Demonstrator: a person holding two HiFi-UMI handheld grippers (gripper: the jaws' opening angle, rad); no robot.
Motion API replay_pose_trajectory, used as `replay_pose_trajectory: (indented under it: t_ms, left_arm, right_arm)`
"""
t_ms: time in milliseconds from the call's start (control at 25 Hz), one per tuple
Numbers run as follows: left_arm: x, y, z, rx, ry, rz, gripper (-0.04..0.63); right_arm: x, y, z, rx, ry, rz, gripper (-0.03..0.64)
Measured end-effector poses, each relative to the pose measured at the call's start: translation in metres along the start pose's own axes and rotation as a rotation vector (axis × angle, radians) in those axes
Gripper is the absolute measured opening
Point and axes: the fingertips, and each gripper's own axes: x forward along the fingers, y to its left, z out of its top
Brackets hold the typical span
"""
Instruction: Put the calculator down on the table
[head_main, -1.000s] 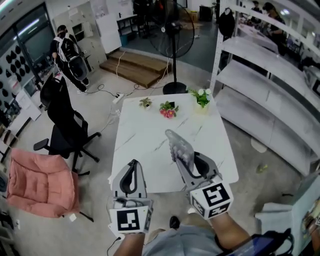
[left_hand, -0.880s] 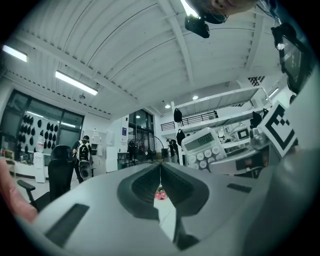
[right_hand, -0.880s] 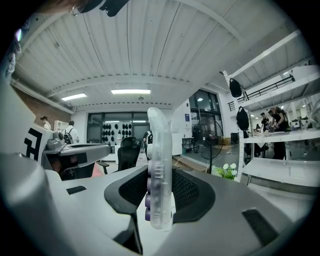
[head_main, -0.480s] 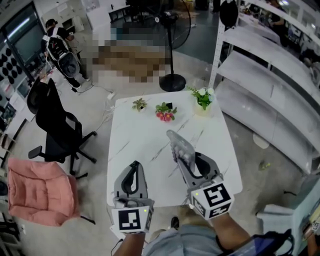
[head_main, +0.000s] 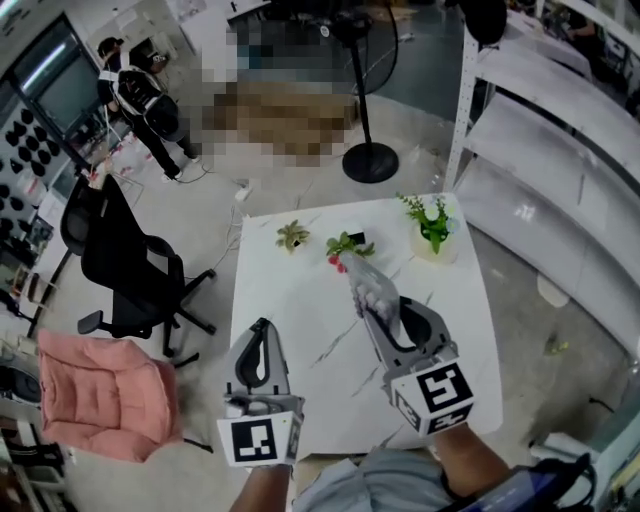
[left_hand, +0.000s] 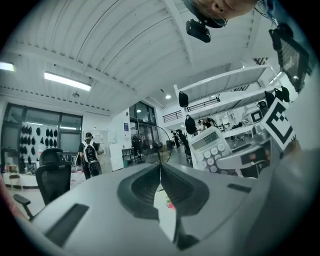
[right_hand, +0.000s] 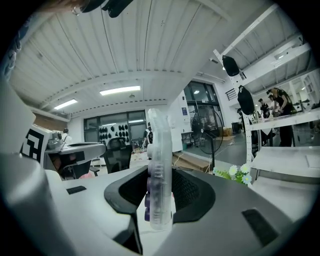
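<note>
A pale grey calculator (head_main: 368, 288) is held above the white marble table (head_main: 300, 310), and my right gripper (head_main: 392, 322) is shut on its lower end. It sticks out forward and up, with its far tip close to the red-flowered plant (head_main: 345, 246). The right gripper view shows the calculator (right_hand: 159, 145) edge-on and upright between the pads. Its keys and display also appear in the left gripper view as the calculator (left_hand: 212, 147) held to the right. My left gripper (head_main: 262, 330) hovers over the table's near left part, shut with nothing in it (left_hand: 160, 170).
A small green plant (head_main: 292, 236) and a pot of white flowers (head_main: 432, 226) stand along the table's far edge. A black office chair (head_main: 125, 262) and a pink cushioned chair (head_main: 105, 395) are to the left. White shelving (head_main: 560, 150) rises to the right, and a fan stand (head_main: 370, 160) lies beyond.
Both grippers have moved forward over the table, toward the plants. The calculator's tip now reaches the red-flowered plant. The grip on the calculator is unchanged.
</note>
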Motion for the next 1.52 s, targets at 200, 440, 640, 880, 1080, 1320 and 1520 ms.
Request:
replay_pose_trajectory:
  t_ms: [200,440,640,880,1080,1320,1520]
  left_arm:
    - [0.019,0.009,-0.007,-0.004,0.015,0.018,0.009]
    - [0.038,0.007,-0.028,-0.021,0.049,-0.005,0.009]
    - [0.052,0.010,-0.049,-0.043,0.074,-0.022,0.009]
    - [0.062,0.020,-0.088,-0.083,0.155,-0.023,0.009]
    - [0.070,0.025,-0.112,-0.103,0.181,-0.030,0.009]
    - [0.072,0.018,-0.141,-0.140,0.241,-0.062,0.009]
    - [0.078,0.026,-0.157,-0.149,0.267,-0.057,0.009]
  right_arm:
    - [0.027,-0.010,0.000,-0.004,0.007,0.022,0.147]
    - [0.044,-0.018,-0.027,0.013,0.069,0.022,0.147]
    - [0.052,-0.023,-0.059,0.031,0.143,-0.004,0.147]
    - [0.060,-0.022,-0.103,0.060,0.239,-0.018,0.147]
    - [0.063,-0.020,-0.138,0.080,0.311,-0.027,0.147]
    - [0.060,-0.017,-0.178,0.112,0.410,-0.042,0.149]
    - [0.062,-0.016,-0.201,0.140,0.467,-0.047,0.149]
